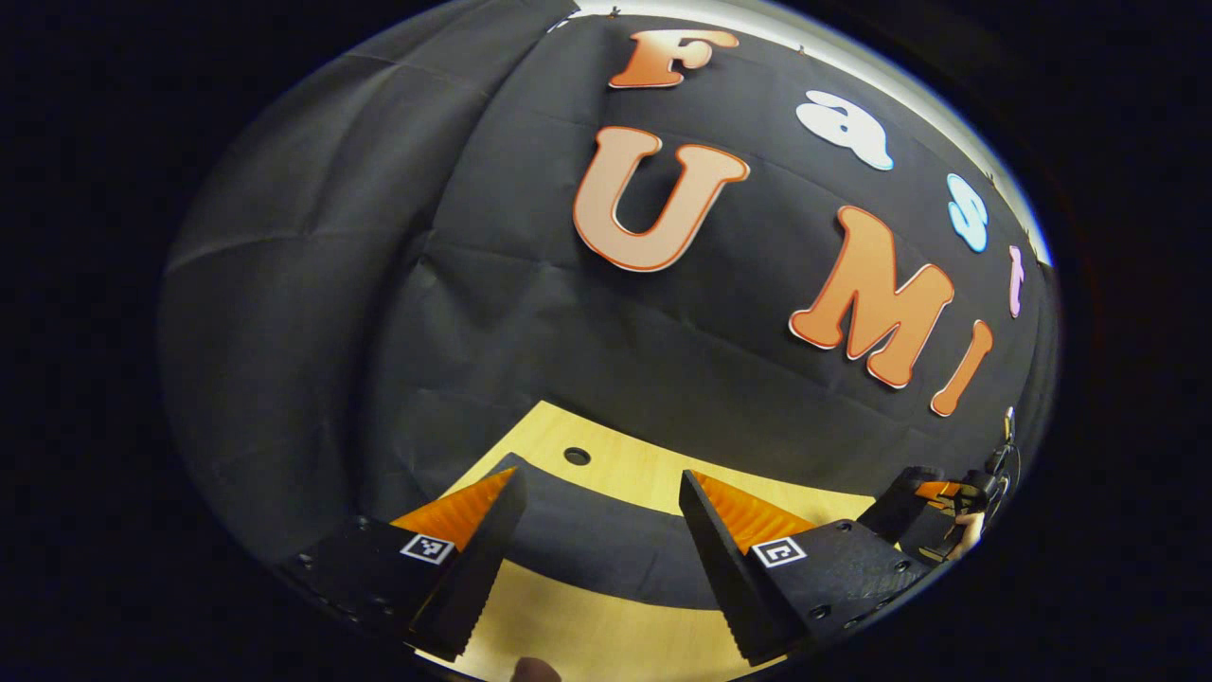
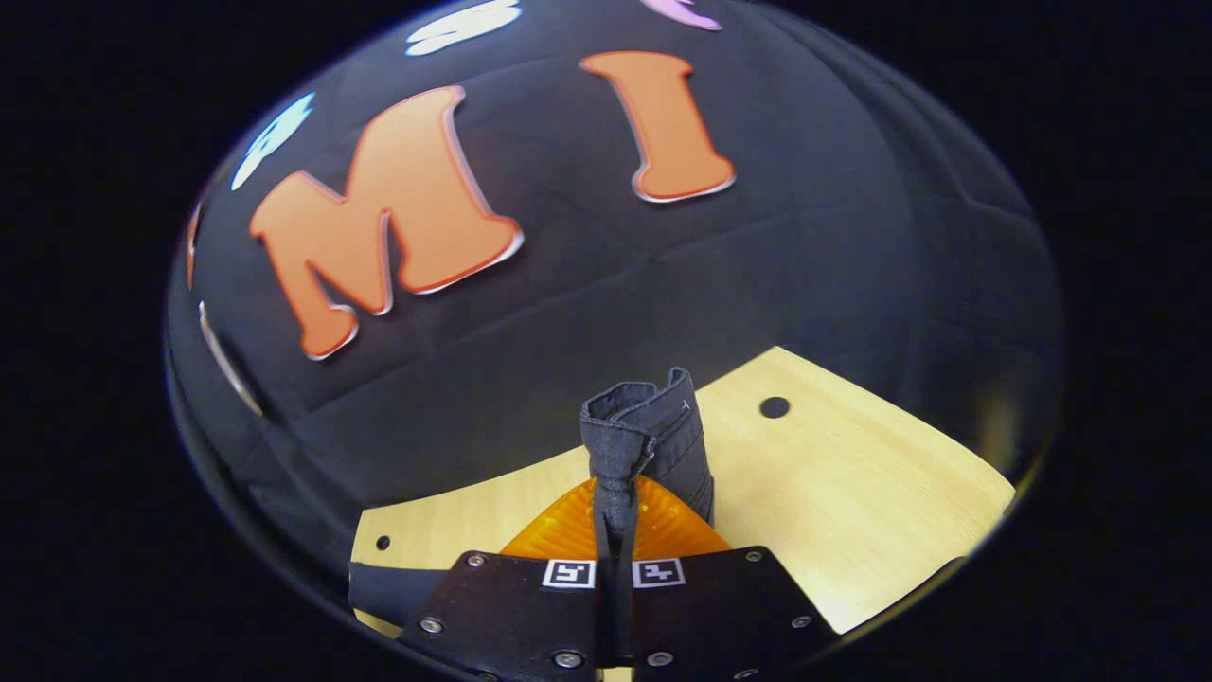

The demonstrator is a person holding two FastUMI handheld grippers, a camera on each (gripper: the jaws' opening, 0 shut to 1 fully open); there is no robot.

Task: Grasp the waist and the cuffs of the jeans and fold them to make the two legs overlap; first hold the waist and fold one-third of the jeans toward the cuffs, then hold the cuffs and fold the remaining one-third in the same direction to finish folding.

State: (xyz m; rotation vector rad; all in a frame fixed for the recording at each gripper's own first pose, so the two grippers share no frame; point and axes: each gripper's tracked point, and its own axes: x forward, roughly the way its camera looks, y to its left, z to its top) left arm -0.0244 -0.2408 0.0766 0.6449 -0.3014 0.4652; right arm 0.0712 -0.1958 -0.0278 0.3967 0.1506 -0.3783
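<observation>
The right tongs (image 2: 615, 530) are pressed together on a bunched hem of the dark jeans (image 2: 647, 426), which stands up out of the closed fingers in the right gripper view; whether this is a cuff or the waist cannot be told from here. The left tongs (image 1: 601, 540) are spread wide and hold nothing. Between and just beyond their fingers, a dark band of the jeans (image 1: 606, 554) lies flat across the pale wooden surface (image 1: 644, 469), running left to right. So the cloth sits straight ahead of the free tongs and slightly below them, its long axis crosswise to their fingers. My judgement: the left tongs need to drop forward onto that edge and close. Far right in the left gripper view, the other tongs (image 1: 933, 493) and a hand show small. The fabric looks heavy, dark denim, with a stitched, doubled hem.
</observation>
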